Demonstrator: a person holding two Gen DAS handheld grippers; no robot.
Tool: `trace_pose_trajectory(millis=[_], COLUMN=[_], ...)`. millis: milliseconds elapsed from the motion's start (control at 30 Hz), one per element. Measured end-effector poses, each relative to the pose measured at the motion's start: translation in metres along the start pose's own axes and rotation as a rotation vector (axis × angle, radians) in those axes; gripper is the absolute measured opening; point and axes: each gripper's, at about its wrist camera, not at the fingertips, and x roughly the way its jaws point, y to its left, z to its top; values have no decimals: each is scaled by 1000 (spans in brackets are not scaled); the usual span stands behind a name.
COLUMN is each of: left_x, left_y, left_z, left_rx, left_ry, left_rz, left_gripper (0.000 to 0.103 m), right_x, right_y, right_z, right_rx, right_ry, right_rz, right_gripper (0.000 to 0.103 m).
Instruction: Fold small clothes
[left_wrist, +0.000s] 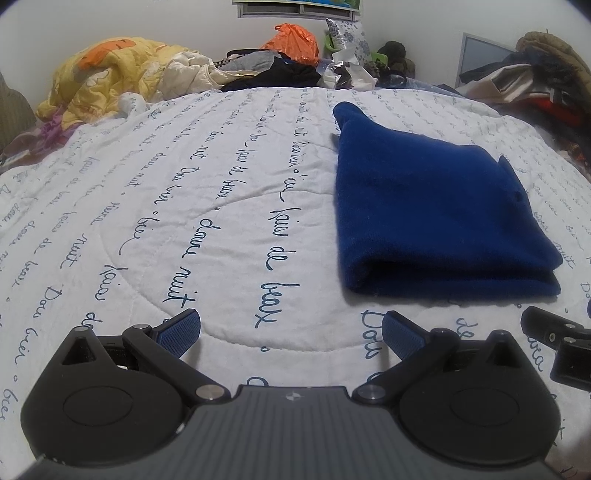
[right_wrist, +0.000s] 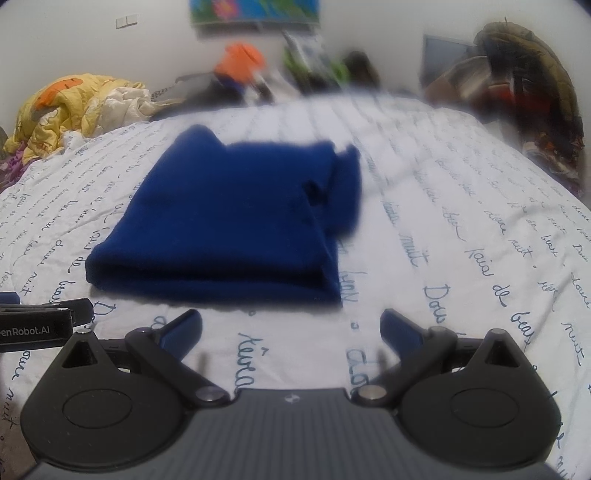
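Note:
A dark blue garment (left_wrist: 436, 214) lies folded on the white quilt with script print (left_wrist: 184, 206); a sleeve tip pokes out at its far end. In the right wrist view the garment (right_wrist: 229, 221) sits straight ahead, slightly left. My left gripper (left_wrist: 291, 332) is open and empty, just short of the garment's near folded edge and to its left. My right gripper (right_wrist: 291, 330) is open and empty, just in front of the near edge. Part of the right gripper (left_wrist: 557, 339) shows at the left view's right edge, and part of the left gripper (right_wrist: 37, 325) at the right view's left edge.
A yellow blanket (left_wrist: 110, 77) is bunched at the far left of the bed. Dark clothes and an orange bag (left_wrist: 295, 40) lie along the far edge by the wall. A heap of clothes (left_wrist: 535, 81) is at the far right.

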Motion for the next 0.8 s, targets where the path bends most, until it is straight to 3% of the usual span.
trace_pose_trajectory(millis=[800], left_x=[-4], left_y=[-3], left_z=[2], left_rx=[24], left_ry=[-15], left_rz=[16], left_gripper=[103], right_x=[1], right_y=[-3], right_z=[1], right_rx=[9], right_ry=[-3], right_rz=[3], right_gripper=[103])
